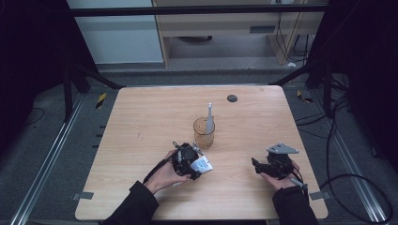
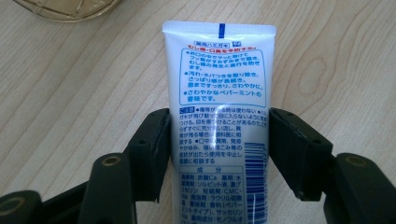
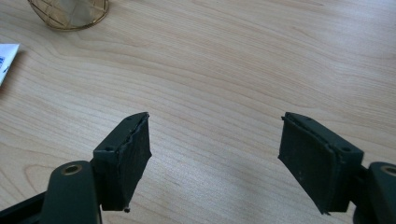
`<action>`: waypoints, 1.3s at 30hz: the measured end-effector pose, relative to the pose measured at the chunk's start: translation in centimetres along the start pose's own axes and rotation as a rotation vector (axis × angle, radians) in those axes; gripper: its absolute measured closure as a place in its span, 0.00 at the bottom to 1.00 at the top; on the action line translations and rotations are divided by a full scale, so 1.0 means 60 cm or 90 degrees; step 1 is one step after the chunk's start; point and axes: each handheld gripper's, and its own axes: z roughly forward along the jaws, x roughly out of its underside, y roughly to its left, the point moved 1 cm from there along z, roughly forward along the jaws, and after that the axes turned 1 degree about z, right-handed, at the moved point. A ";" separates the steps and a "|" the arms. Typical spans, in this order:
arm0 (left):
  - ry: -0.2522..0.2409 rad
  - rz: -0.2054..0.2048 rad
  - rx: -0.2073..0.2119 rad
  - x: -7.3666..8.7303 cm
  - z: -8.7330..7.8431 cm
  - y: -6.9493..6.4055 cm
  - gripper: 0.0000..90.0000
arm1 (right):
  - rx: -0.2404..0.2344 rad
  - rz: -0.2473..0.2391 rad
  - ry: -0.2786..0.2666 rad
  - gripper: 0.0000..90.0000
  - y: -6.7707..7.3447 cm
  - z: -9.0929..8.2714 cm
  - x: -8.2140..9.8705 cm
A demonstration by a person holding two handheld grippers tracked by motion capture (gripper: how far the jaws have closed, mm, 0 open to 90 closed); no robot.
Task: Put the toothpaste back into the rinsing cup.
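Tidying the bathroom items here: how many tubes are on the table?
1. The white tube lies flat on the wooden table, between the jaws of the left tool, just in front of the amber cup. None seems hidden.

The right gripper [image 3: 215, 154] is seen with its jaws spread wide above the wooden table [image 3: 243, 70], nothing between them. Beyond the left jaw, an amber cup [image 3: 70, 14] stands; a white tube's corner [image 3: 7, 58] lies near it
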 end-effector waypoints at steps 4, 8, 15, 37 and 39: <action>0.005 0.003 -0.001 -0.001 0.001 0.000 0.44 | 0.000 -0.001 0.000 0.28 0.000 0.000 0.000; 0.006 0.008 -0.005 -0.001 0.000 -0.001 0.46 | 0.000 0.000 0.002 0.28 0.000 0.000 0.000; -0.002 -0.002 -0.006 0.000 -0.008 -0.002 0.57 | 0.000 0.001 0.003 0.28 0.000 0.000 0.001; -0.136 -0.077 -0.028 0.031 -0.109 0.018 0.75 | 0.006 0.001 0.002 0.28 -0.005 -0.003 0.003; -0.149 -0.083 -0.034 0.035 -0.120 0.023 0.75 | 0.006 0.003 0.002 0.28 -0.005 -0.004 0.004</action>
